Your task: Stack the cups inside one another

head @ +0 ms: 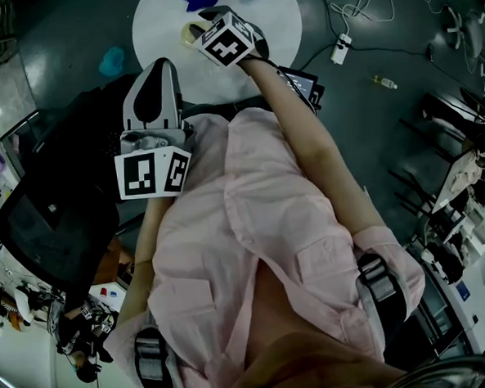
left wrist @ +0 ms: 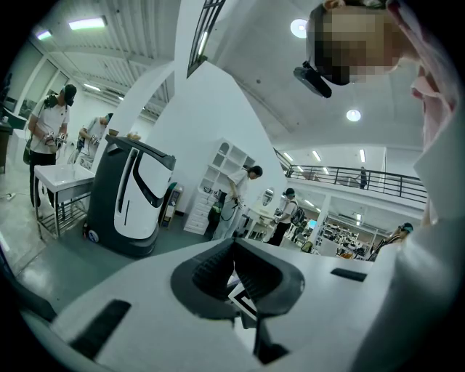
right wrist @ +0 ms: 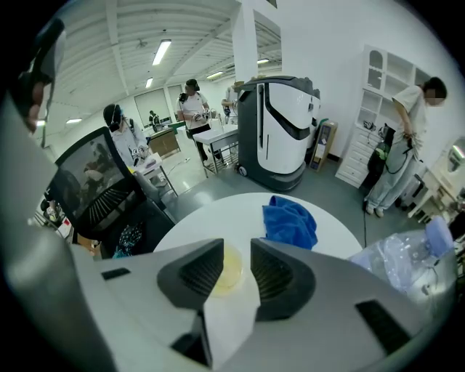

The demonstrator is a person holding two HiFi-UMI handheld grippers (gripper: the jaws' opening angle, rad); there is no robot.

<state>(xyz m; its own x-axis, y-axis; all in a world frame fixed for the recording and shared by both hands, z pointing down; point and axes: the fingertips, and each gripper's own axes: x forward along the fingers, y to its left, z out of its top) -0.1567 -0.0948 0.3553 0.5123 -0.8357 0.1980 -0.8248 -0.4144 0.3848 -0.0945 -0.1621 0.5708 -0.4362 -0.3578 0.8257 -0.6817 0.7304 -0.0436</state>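
A round white table stands on a grey floor in a big bright hall with strip lights, white shelves and people at benches further back. A tall white and dark machine is parked beyond the table, a black chair sits beside it, and a power strip trails white cable over the floor. The only print to be made out is the black and white squares on each gripper's cube. The pale yellow cup stands on the table near a blue cloth. The right gripper tips down over it with its jaws wide apart, the cup between them (a strip of white table shows by the right pad). The left gripper is held level by the pink shirt, its tips together on nothing.
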